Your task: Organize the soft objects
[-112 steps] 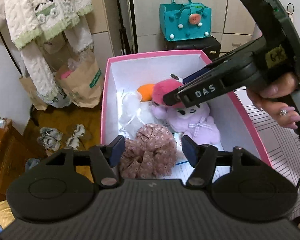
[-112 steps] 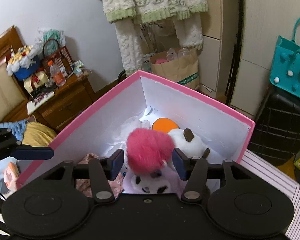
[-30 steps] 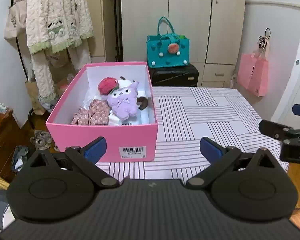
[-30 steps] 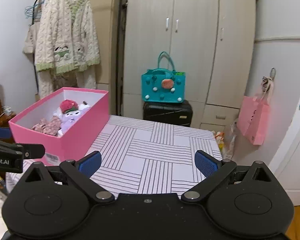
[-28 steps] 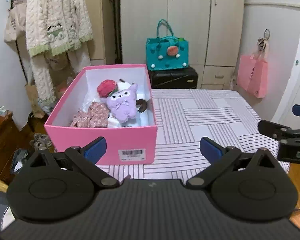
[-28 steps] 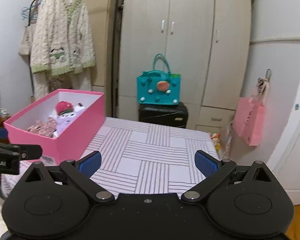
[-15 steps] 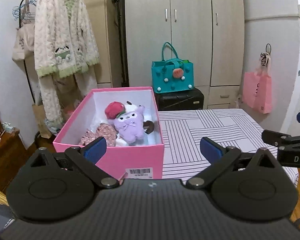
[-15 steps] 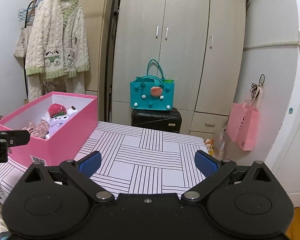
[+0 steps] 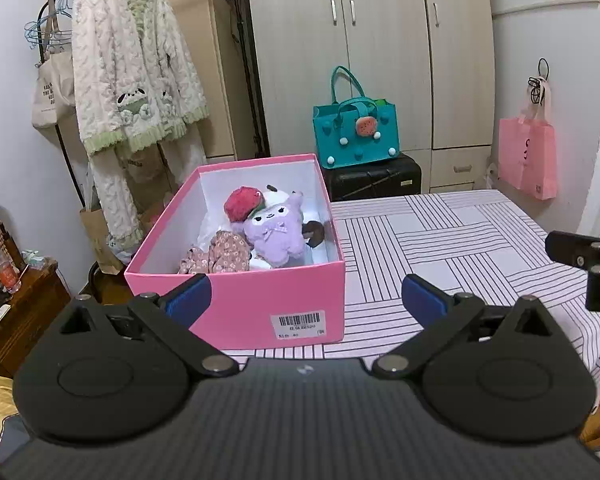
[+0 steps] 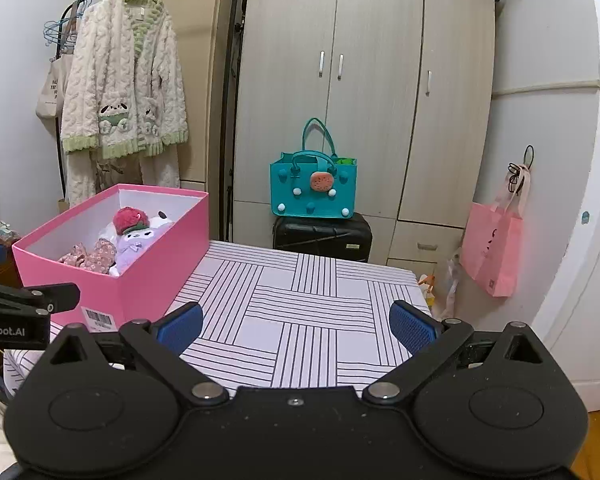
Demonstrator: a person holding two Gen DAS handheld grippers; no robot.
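A pink box (image 9: 256, 300) (image 10: 156, 264) stands at the left end of the striped table. Inside it lie a purple plush (image 9: 274, 230) (image 10: 134, 246), a red fluffy ball (image 9: 244, 204) (image 10: 129, 219), a floral scrunchie (image 9: 224, 254) (image 10: 94, 258) and a white plush with dark ears (image 9: 278, 196). My left gripper (image 9: 306, 300) is open, held back in front of the box's near wall, with nothing between its fingers. My right gripper (image 10: 296, 328) is open too, over the table to the right of the box, holding nothing.
The striped tablecloth (image 10: 300, 304) covers the table. Behind it stand a black suitcase (image 10: 322, 236) with a teal bag (image 10: 314, 192) on top, and wardrobes. A pink bag (image 10: 494, 248) hangs at the right. A cream robe (image 9: 136, 92) hangs at the left over a wooden cabinet (image 9: 24, 312).
Both grippers left the box, letting go of the red ball and scrunchie, opened wide and drew back from the table. Over the last second they rose slightly and tilted up.
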